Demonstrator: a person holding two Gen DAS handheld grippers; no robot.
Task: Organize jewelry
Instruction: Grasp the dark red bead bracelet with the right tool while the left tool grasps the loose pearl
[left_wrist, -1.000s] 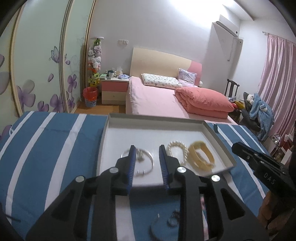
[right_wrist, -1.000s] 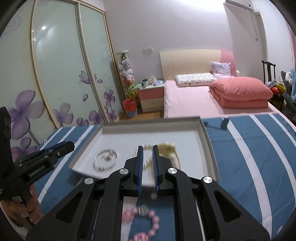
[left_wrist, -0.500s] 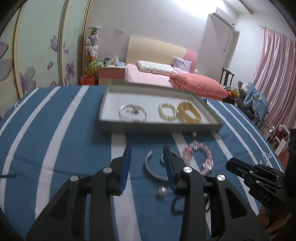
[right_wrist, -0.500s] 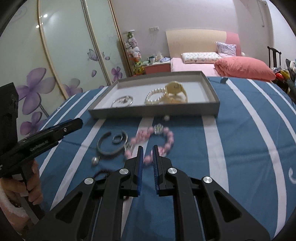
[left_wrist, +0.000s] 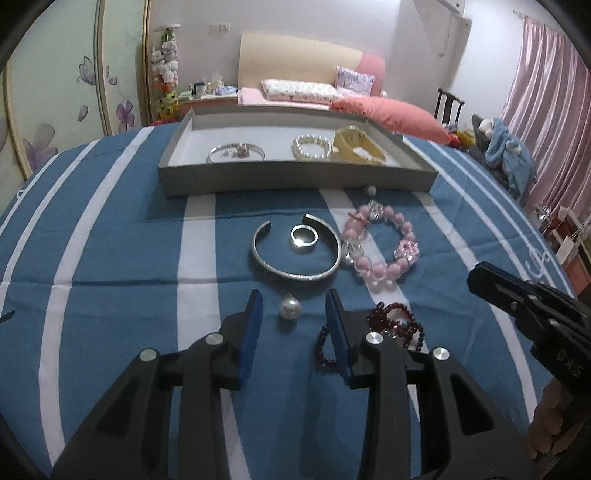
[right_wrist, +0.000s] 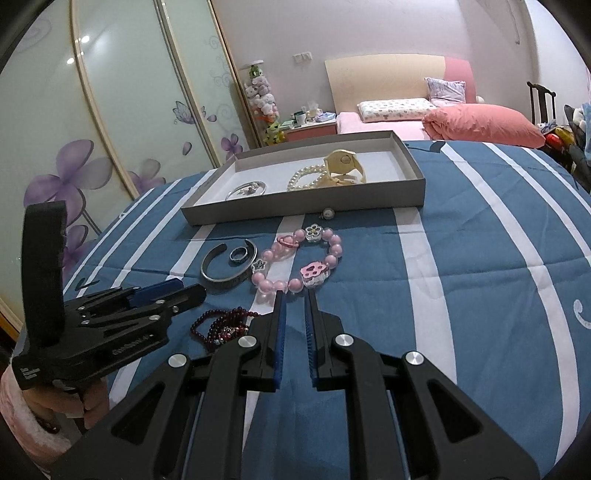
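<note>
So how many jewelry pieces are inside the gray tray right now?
3: a silver bangle at the tray's left, a pearl bracelet mid-right, and a cream watch touching it. The front wall might hide small pieces.

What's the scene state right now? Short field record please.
surface: blue and white striped cloth
tray: silver bangle, pearl bracelet, yellow watch
loose on cloth: open silver cuff around a ring, pink bead bracelet, dark red beads, pearl pendant, small pearl piece by the tray wall
left tool: open, straddling the pearl pendant, not touching
right tool: shut, empty, near the pink bead bracelet
</note>
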